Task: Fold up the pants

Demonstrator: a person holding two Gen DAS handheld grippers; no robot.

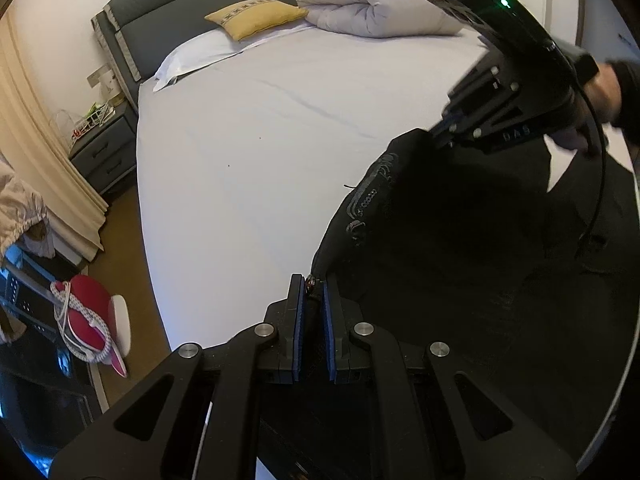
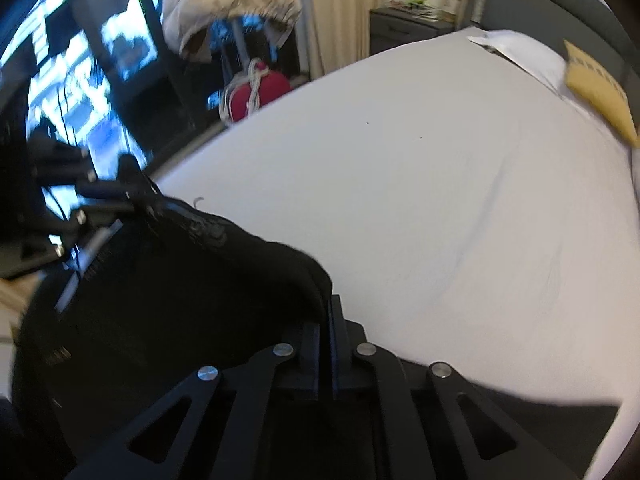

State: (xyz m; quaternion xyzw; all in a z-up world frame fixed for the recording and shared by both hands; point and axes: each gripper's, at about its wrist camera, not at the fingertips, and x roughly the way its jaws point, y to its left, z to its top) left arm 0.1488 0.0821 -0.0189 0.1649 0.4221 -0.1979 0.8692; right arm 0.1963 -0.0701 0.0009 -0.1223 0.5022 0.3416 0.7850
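From my left wrist view the bed (image 1: 248, 152) ran wide and bare to the left, its edge dropping to the wood floor beside a grey nightstand (image 1: 106, 152); a yellow cushion (image 1: 256, 16) and a rolled white duvet (image 1: 372, 4) sat well back by the headboard. My left gripper (image 1: 311, 292) had its fingers pinched on the edge of the black pants (image 1: 460, 248) (a small metal fastener showed between the pads). The pants lay at the right of that view, over the near part of the sheet. Farther right, my right gripper (image 1: 442, 128) angled down over the cloth, fingers clamped on another part of the same edge, the hand (image 1: 600, 96) behind it. The right wrist view, though blurred, agreed, with open sheet beyond.
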